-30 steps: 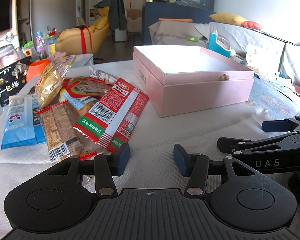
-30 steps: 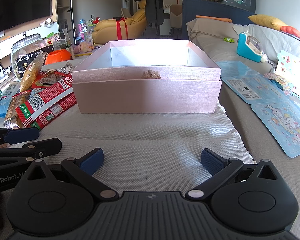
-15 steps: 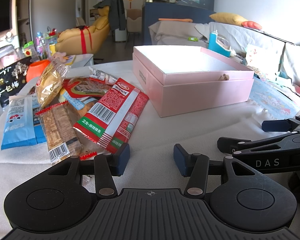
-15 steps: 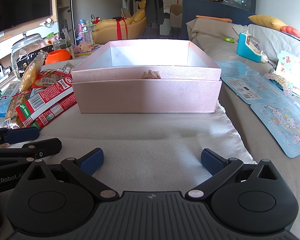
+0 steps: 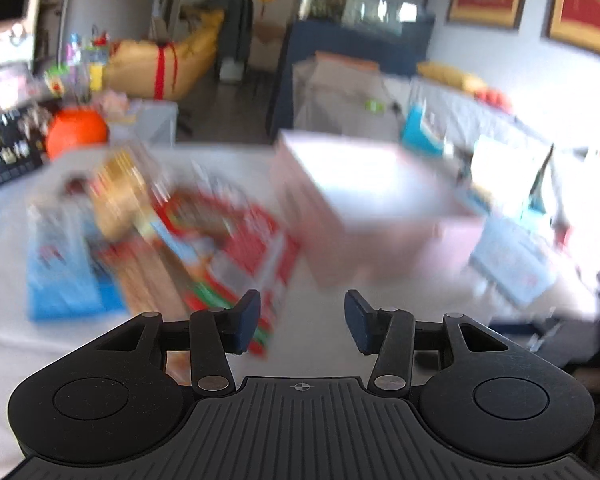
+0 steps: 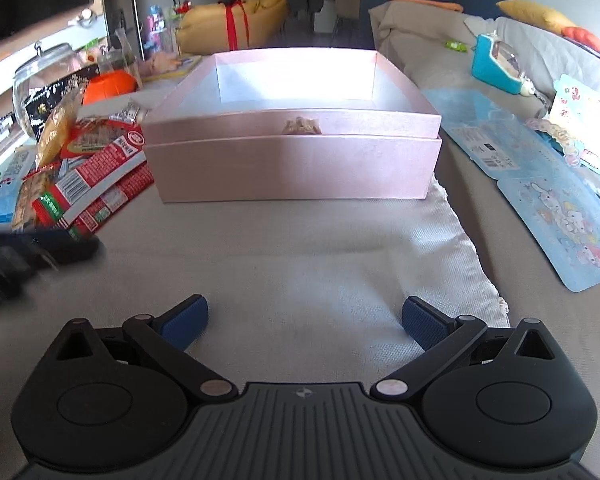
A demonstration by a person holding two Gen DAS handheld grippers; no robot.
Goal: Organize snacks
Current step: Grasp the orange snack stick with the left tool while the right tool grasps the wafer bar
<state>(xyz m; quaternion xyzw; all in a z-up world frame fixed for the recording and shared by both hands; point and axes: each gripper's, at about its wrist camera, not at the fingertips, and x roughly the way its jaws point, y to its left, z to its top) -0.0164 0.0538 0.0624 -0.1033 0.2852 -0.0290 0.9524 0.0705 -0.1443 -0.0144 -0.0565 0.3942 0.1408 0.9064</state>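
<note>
Our left gripper [image 5: 300, 316] has just lifted off the desk [image 6: 300, 248]; half a second ago it sat still, now its view is smeared with motion. We read this as the start of the first pick. Its jaws are part open and closing, nothing between them. Snack pile [image 5: 188, 248] lies ahead and left of it, box [image 5: 364, 200] ahead and right, still empty. It points moderately downward. Right gripper [image 6: 304, 324] hasn't moved: wide open, empty, angled down, box [image 6: 296, 128] straight ahead.
</note>
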